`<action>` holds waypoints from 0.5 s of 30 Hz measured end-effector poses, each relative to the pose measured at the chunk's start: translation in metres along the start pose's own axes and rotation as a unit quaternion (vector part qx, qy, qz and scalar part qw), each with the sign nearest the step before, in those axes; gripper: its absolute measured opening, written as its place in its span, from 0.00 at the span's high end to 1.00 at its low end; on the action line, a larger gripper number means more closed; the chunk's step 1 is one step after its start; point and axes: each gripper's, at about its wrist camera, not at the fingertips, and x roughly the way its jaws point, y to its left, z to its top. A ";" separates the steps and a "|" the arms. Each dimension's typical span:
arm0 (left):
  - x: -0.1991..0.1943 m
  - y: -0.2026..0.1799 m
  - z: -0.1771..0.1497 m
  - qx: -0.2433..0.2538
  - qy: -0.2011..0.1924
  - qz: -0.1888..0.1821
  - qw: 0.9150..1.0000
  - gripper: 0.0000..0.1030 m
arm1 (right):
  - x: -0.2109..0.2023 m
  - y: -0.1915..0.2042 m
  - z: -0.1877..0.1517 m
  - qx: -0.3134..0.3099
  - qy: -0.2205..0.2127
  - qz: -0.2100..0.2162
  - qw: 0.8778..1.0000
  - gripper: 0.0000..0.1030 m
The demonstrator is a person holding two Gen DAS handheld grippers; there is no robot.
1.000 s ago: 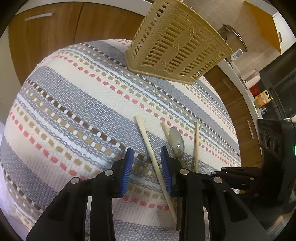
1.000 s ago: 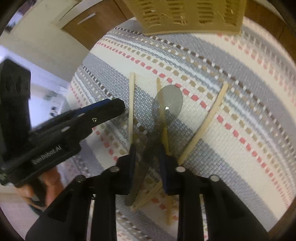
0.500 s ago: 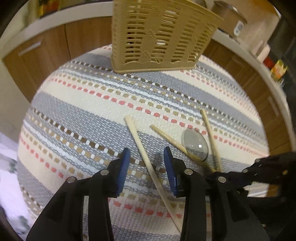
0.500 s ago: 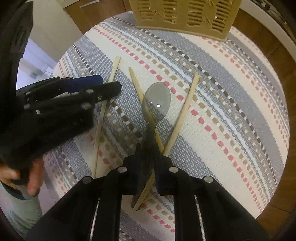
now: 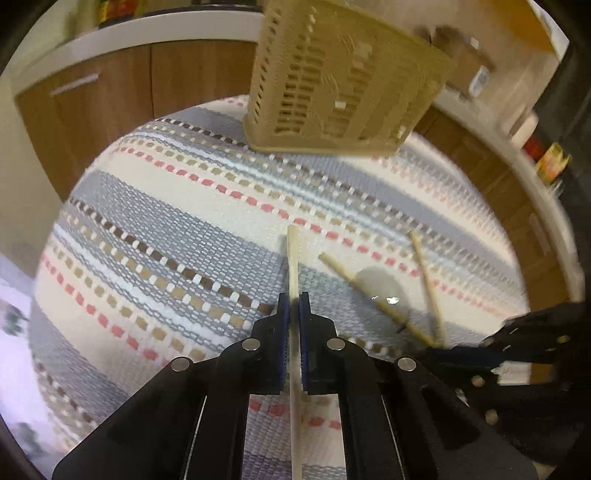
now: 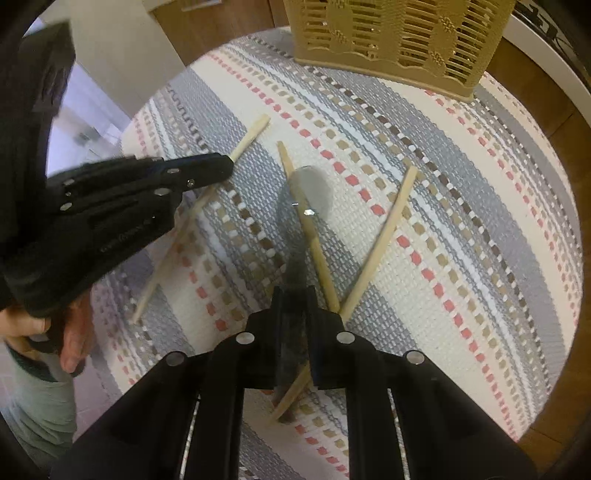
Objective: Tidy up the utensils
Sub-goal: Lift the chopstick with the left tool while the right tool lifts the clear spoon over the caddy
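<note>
My left gripper (image 5: 294, 306) is shut on a pale wooden chopstick (image 5: 292, 258) that runs forward between its blue pads over the striped cloth. My right gripper (image 6: 295, 295) is shut on the dark handle of a metal spoon (image 6: 308, 192), whose bowl lies on the cloth ahead. Two more chopsticks (image 6: 314, 236) (image 6: 384, 236) lie crossed beside the spoon. The tan slatted utensil basket (image 5: 340, 77) stands at the far edge of the cloth; it also shows in the right wrist view (image 6: 399, 33). The left gripper (image 6: 221, 168) shows in the right wrist view, holding its chopstick (image 6: 255, 133).
The striped woven cloth (image 5: 184, 221) covers a round table. Wooden cabinets (image 5: 110, 99) and a white counter stand behind. The person's hand (image 6: 70, 332) shows at lower left in the right wrist view.
My left gripper has closed on the chopstick it was straddling and turned toward the basket. My right gripper has tightened on the spoon handle.
</note>
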 end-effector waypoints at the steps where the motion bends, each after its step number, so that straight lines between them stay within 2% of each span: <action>1: -0.004 0.002 -0.001 -0.005 -0.009 -0.005 1.000 0.98 | -0.003 -0.002 -0.001 0.003 -0.006 0.010 1.000 0.98; 7: -0.031 0.011 0.002 -0.031 -0.053 -0.030 0.998 0.98 | -0.008 -0.012 -0.004 0.026 -0.026 0.048 0.998 0.99; 15: -0.066 0.014 0.007 -0.058 -0.125 -0.060 0.989 0.97 | -0.035 -0.034 -0.011 0.061 -0.111 0.144 0.981 0.99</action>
